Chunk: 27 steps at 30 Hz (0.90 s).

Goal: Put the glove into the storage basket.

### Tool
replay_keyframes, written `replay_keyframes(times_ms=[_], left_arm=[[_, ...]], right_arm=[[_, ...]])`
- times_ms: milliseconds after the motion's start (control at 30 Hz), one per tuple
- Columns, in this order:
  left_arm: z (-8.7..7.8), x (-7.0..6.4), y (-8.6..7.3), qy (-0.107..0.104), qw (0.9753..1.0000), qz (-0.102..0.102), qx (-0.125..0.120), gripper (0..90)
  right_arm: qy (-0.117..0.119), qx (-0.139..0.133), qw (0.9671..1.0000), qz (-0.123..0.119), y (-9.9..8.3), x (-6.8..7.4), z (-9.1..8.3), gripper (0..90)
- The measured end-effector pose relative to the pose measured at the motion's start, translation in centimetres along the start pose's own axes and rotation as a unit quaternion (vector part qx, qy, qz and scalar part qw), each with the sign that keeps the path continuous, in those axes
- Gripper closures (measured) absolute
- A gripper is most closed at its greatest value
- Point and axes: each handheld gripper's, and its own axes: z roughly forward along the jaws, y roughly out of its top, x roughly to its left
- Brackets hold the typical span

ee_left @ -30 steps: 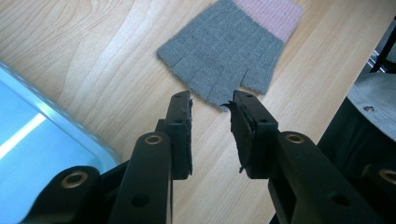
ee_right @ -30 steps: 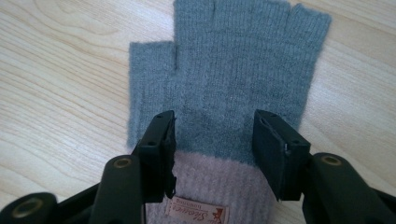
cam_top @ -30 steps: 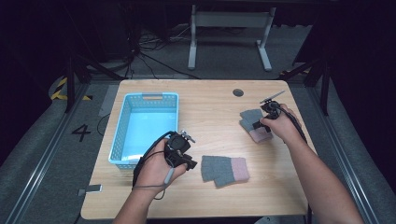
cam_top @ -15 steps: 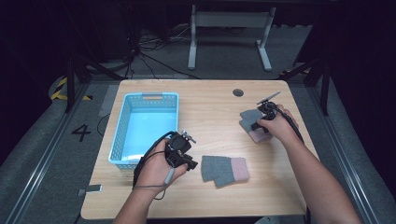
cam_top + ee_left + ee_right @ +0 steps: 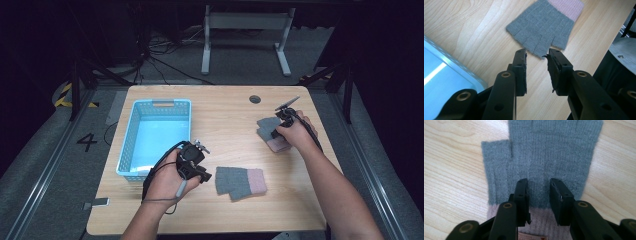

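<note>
Two grey fingerless gloves with pink cuffs lie flat on the wooden table. One glove rests near the front middle; my left gripper hovers open just left of its finger ends, nothing between the jaws. The other glove lies at the right. My right gripper stands open directly over it, jaws straddling the line where grey knit meets the pink cuff. I cannot tell whether the jaws touch the fabric.
A light blue plastic basket stands at the table's left, beside my left hand; its corner shows in the left gripper view. A round cable hole sits near the far edge. Bare wood lies between the gloves.
The right hand and its gripper have shifted slightly left and down over the right glove. The left gripper has stayed in place.
</note>
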Motion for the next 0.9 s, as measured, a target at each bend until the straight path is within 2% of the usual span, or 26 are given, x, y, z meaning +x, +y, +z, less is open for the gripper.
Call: replay_keyframes(times_ms=[267,433,667,900], left_arm=[[0.0,0.0,0.0,0.0,1.0,0.001,0.001,68.9],[0.0,0.1,0.1,-0.001,1.0,0.0,0.001,68.9],[0.1,0.1,0.4,-0.003,1.0,0.004,-0.002,68.9],[0.2,0.0,0.8,-0.007,0.9999,0.009,-0.001,68.9]], right_arm=[[0.0,0.008,0.9999,0.007,0.2,-0.2,0.0,77.4],[0.004,0.003,0.9999,0.014,0.2,-0.3,-0.2,84.1],[0.002,-0.008,0.9999,0.015,0.1,-0.3,-0.5,85.3],[0.0,-0.023,0.9997,0.006,-0.2,-0.2,-2.2,85.4]])
